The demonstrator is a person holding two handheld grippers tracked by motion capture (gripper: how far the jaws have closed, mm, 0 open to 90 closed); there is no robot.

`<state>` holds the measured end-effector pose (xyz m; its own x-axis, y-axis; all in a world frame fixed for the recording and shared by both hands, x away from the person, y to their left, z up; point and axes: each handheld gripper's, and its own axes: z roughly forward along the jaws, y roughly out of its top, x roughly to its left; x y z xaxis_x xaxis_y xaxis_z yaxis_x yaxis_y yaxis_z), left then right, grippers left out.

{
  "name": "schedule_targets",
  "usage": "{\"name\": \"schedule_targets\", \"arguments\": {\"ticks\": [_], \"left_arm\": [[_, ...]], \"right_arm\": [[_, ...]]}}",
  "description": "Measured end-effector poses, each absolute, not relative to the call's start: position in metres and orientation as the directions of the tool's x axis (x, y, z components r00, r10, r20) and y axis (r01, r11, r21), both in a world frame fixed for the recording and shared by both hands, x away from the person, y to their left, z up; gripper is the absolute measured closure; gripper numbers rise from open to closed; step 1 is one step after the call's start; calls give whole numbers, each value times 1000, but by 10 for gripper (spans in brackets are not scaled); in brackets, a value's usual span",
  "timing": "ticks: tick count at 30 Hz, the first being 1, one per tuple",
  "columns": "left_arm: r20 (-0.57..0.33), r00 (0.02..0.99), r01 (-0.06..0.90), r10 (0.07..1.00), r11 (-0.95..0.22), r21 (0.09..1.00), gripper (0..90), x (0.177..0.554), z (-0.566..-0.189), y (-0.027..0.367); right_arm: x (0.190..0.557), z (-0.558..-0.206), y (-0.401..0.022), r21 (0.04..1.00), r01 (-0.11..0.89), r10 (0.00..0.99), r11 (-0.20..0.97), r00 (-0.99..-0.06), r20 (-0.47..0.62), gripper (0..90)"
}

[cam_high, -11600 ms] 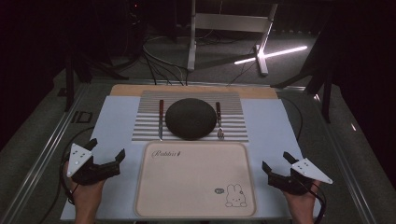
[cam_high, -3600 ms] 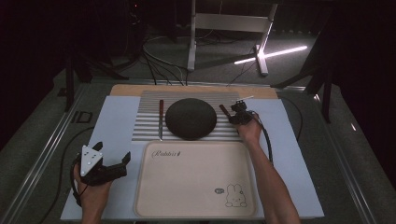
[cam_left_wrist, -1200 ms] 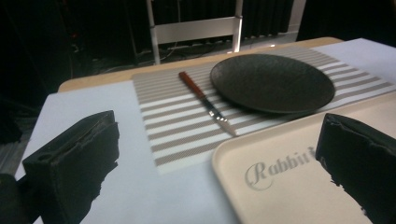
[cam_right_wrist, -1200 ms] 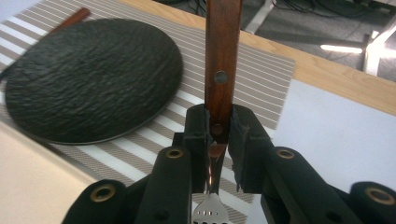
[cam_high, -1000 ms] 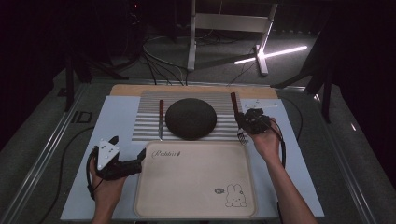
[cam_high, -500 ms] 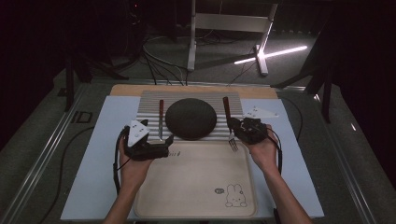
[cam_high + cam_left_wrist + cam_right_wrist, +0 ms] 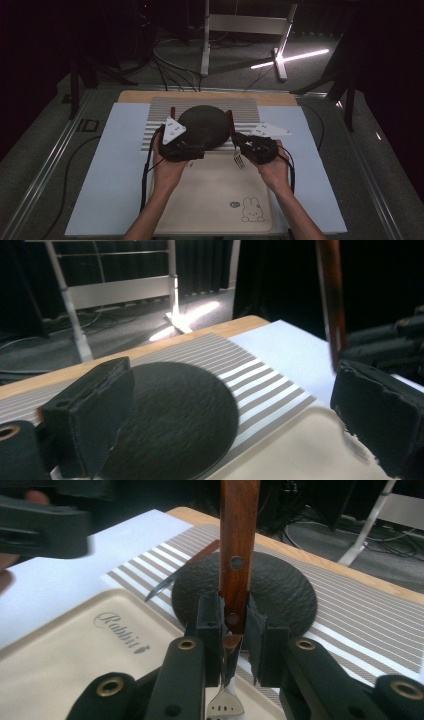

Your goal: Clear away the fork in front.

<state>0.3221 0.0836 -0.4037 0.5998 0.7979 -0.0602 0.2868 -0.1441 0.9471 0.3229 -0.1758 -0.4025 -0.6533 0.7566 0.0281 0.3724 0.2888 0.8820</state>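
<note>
right tongs (image 7: 234, 625) clamp a wood-handled fork (image 7: 238, 545) mid-frame over the cream tray (image 7: 210, 200), left tongs (image 7: 192, 150) gape empty at the black plate (image 7: 204, 127); a loose pinch might drop the fork.

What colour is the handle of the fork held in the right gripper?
Reddish-brown wood with two metal rivets; the fork handle shows best in the right gripper view.

metal frame (image 7: 235, 22) | floor cables (image 7: 170, 65) | light strip (image 7: 290, 57)
</note>
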Motion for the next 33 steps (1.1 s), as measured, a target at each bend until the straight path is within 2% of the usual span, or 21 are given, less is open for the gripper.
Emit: {"name": "schedule_targets", "arguments": {"ticks": [2,5,10,17,23,27,28,31,33], "left_arm": [[-69,618,284,783,-141,948,61,324,-402,76],[-81,656,280,751,-141,950,123,324,-400,64],[-89,661,275,745,-129,953,186,325,-398,46],[-136,657,310,741,-101,945,505,327,-398,37],[-175,684,334,708,-92,938,726,327,-400,35],[-200,691,356,695,-85,931,796,327,-399,34],[-203,691,362,694,-90,928,799,327,-400,34],[-208,685,376,698,-94,922,801,328,-400,35],[-207,683,378,701,-96,921,801,329,-400,36]], "right_arm": [[322,-403,-175,883,371,755,287,-656,30,783],[319,-403,-172,886,366,750,285,-660,31,782],[315,-405,-164,887,362,740,287,-672,34,782],[313,-408,-156,891,354,733,283,-679,37,782],[310,-407,-152,898,339,727,282,-686,32,782],[310,-408,-152,898,339,724,282,-689,33,770],[310,-409,-152,899,338,725,279,-688,34,721],[312,-409,-154,903,336,731,268,-682,37,454],[312,-410,-156,908,333,744,254,-667,37,348]]}}
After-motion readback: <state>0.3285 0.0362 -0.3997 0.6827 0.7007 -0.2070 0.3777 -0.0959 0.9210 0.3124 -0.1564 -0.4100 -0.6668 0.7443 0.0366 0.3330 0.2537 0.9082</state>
